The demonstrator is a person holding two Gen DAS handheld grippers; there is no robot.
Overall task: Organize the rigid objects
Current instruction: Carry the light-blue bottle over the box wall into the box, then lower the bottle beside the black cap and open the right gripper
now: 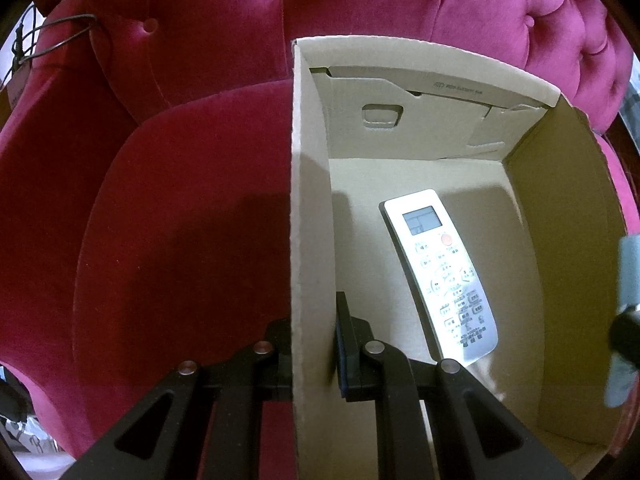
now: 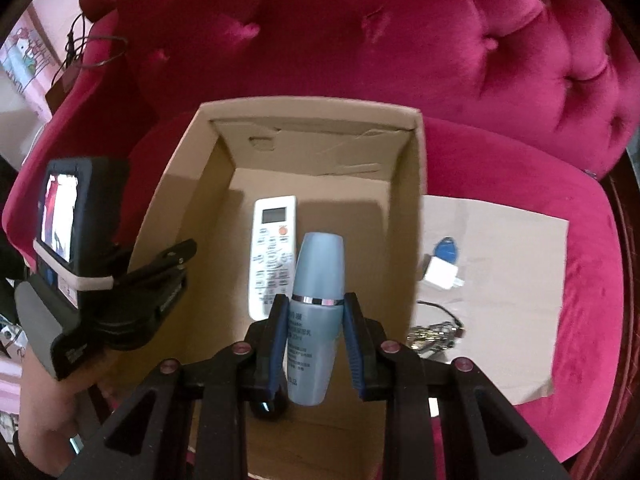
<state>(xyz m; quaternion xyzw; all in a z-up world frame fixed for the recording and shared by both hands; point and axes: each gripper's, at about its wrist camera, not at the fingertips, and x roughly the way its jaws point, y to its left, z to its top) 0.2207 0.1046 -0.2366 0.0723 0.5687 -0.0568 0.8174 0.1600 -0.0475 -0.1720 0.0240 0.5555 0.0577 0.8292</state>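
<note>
An open cardboard box [image 1: 312, 208] stands on a red velvet armchair. My left gripper [image 1: 314, 320] is shut on the box's left wall, one finger inside and one outside. A white remote control [image 1: 440, 276] lies face up on the box floor. In the right wrist view my right gripper [image 2: 316, 300] is shut on a light blue bottle [image 2: 318, 280] with a silver band, held above the box [image 2: 416, 200] and over the lower end of the remote [image 2: 274, 252]. The left gripper [image 2: 172, 264] shows at the box's left wall. The bottle [image 1: 628, 280] also shows blurred at the right edge.
To the right of the box a flat cardboard sheet [image 2: 512, 280] lies on the seat with a blue key fob [image 2: 444, 248], a white charger plug [image 2: 440, 276] and a bunch of keys [image 2: 436, 334]. A small dark round object [image 2: 268, 408] lies in the box's near end. The tufted chair back [image 2: 400, 40] rises behind.
</note>
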